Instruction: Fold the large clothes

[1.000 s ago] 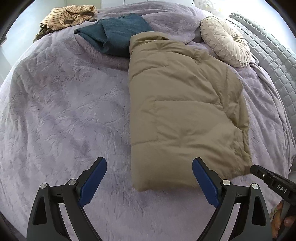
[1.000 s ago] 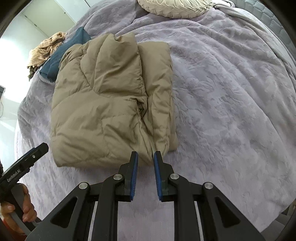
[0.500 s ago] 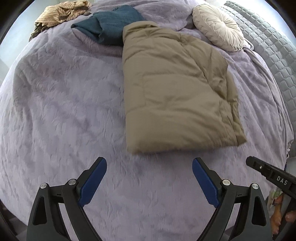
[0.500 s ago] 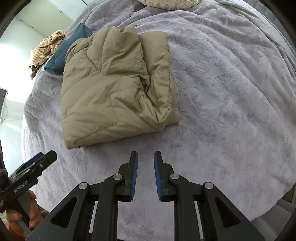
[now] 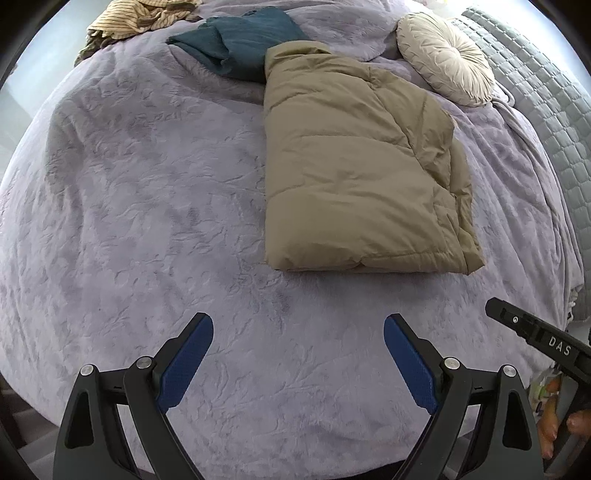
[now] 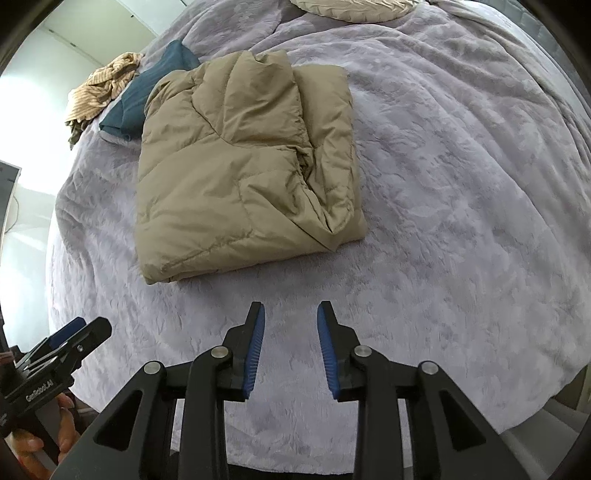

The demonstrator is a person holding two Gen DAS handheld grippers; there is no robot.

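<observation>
A tan puffer jacket lies folded into a long rectangle on the lavender bedspread; it also shows in the right wrist view. My left gripper is wide open and empty, hovering above the bedspread short of the jacket's near edge. My right gripper is open a moderate gap and empty, also back from the jacket's near edge. Each gripper's body shows at the edge of the other's view.
A folded teal garment lies beyond the jacket, with a striped tan garment at the far corner. A round cream cushion sits far right, beside a grey quilted headboard. The bed's near edge is just below both grippers.
Both grippers have pulled back from the jacket toward the bed's near edge. The right gripper's jaws have widened from nearly shut to open. The jacket lies still.
</observation>
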